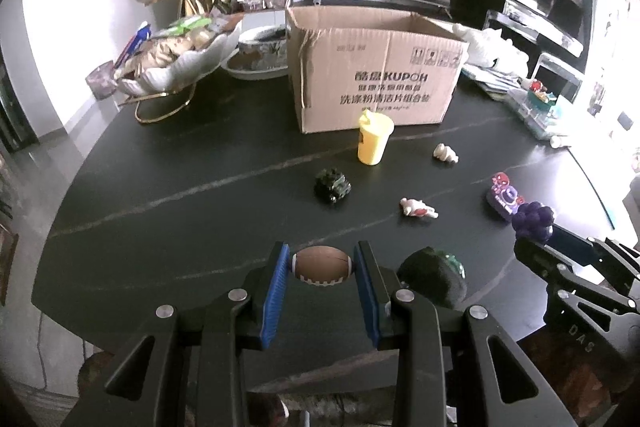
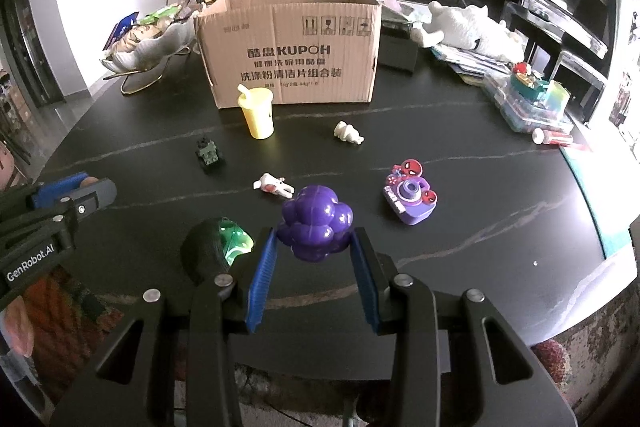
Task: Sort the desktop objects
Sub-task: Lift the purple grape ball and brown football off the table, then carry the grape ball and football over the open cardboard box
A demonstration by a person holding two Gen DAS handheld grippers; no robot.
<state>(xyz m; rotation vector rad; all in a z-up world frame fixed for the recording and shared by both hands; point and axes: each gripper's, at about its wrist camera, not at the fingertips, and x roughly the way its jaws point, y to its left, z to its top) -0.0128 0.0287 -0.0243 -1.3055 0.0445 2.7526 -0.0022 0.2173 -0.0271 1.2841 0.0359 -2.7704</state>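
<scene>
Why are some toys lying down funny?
Two small figures are tipped over on the table: a white and red one on its side, and a cream one lying near the box. The yellow cup stands upright. Nothing looks spilled or broken.

The cardboard box (image 2: 288, 47) is showing the brand "KUPOH" with Chinese print and four handling signs. The left gripper (image 2: 86, 189) is carrying "GenRobot.AI"; the right gripper (image 1: 532, 239) is showing "DAS".
</scene>
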